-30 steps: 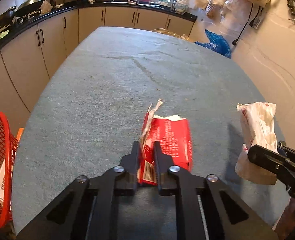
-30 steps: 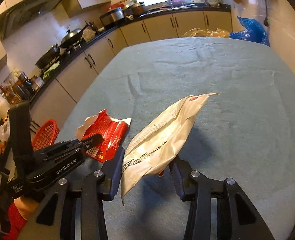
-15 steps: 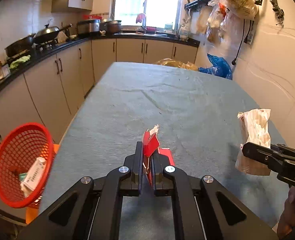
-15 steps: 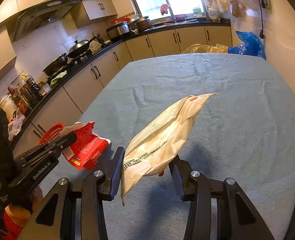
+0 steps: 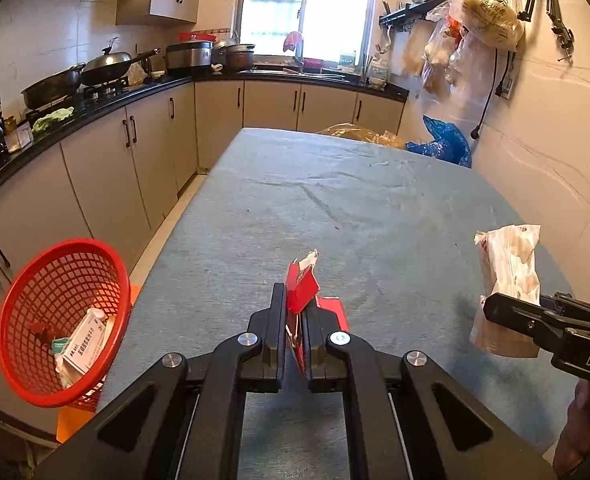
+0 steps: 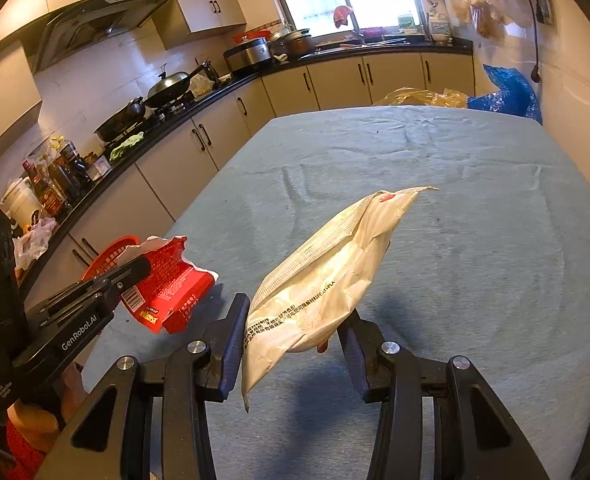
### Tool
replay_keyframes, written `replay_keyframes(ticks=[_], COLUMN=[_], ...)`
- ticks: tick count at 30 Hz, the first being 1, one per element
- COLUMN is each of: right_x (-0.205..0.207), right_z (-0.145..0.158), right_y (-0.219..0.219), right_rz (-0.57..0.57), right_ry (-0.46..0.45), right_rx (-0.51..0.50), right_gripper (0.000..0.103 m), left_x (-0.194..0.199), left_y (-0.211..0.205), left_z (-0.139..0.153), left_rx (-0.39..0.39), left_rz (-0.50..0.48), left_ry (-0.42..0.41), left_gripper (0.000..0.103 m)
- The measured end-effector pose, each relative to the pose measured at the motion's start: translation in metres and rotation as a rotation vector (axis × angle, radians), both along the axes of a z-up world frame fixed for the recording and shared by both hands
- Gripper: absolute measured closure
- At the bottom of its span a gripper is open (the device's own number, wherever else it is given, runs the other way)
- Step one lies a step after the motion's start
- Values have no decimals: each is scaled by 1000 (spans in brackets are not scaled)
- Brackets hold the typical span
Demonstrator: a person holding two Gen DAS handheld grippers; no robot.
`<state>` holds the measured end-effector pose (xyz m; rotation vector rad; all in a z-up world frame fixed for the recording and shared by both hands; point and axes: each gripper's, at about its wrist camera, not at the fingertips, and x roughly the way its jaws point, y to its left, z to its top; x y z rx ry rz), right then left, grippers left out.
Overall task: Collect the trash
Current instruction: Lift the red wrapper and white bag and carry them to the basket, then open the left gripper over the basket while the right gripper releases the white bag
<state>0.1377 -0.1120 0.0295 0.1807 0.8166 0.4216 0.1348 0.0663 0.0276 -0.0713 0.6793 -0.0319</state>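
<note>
Left gripper (image 5: 293,322) clamped tight on a torn red carton (image 5: 301,294), jaws pressed flat against its sides, carton lifted clear of the blue-grey tablecloth (image 5: 335,208) and standing on edge between the pads, ragged top pointing toward 12 o'clock in the left wrist view. Right gripper (image 6: 293,342) held about half apart, pinching a crumpled white wrapper (image 6: 327,276), both pads against its lower end, the rest jutting up toward 1 o'clock, off the cloth with a shadow beneath. Seen from the right wrist camera, carton hung at 9 o'clock of the wrapper, near it but apart. Seen from the left wrist camera, wrapper and right gripper sat at 3 o'clock of the carton, well apart. Red mesh basket (image 5: 61,324) off the table's edge at 9 o'clock of the left gripper, tilted, a white box (image 5: 83,340) and other scraps already inside
</note>
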Motion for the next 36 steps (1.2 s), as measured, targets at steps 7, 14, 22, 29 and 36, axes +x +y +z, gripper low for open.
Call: replay_keyframes(ticks=[7,14,22,29,36], right_x=[4,10,21,30,43], right_z=[2,8,15,21,18], right_y=[21,57,117,185,261], right_rz=[47,111,228,358,482], right_ry=[8,6,6,0,23], right_rx=[-17,-38,-58,-69,-72], right_gripper=[56,56,56,56,55], left_x=[-8,-18,-37,-51,-57], left_y=[16,45,101,159,213], left_z=[6,15,28,29,6], left_rx=[-12,-26,-52,-75,-114], left_rz=[25,70,166,281,383], left_ry=[-23,-50,-91,-101,-58], left_gripper=[97,97,97,97,97])
